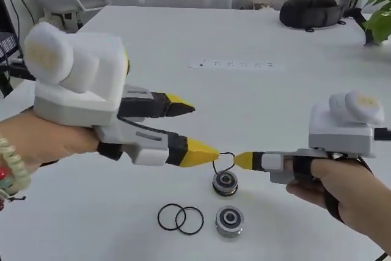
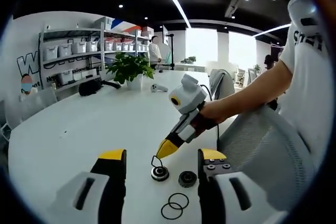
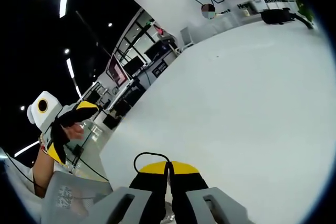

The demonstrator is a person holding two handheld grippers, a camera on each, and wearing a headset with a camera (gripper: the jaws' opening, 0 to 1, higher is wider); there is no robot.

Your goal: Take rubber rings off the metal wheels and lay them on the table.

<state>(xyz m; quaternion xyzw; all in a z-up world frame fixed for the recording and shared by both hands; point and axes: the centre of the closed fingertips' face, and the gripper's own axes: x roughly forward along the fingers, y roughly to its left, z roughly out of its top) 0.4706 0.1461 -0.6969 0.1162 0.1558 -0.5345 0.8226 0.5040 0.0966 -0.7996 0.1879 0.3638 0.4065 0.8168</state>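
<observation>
A rubber ring [image 1: 215, 164] is pinched by the clenched right gripper [image 1: 241, 161] above a metal wheel [image 1: 225, 183] near the near edge of the tabletop [image 1: 244, 41]. The left gripper [image 1: 206, 130] is held released beside it.

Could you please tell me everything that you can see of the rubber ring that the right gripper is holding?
The rubber ring is a thin black loop that looks like soft, flexible rubber. The right gripper has its yellow-tipped jaws shut on one part of it, and the rest bows out past the tips as a small open arch. It sits just above the farther metal wheel on the white table. Whether part of it is hooked on that wheel I cannot tell.
</observation>
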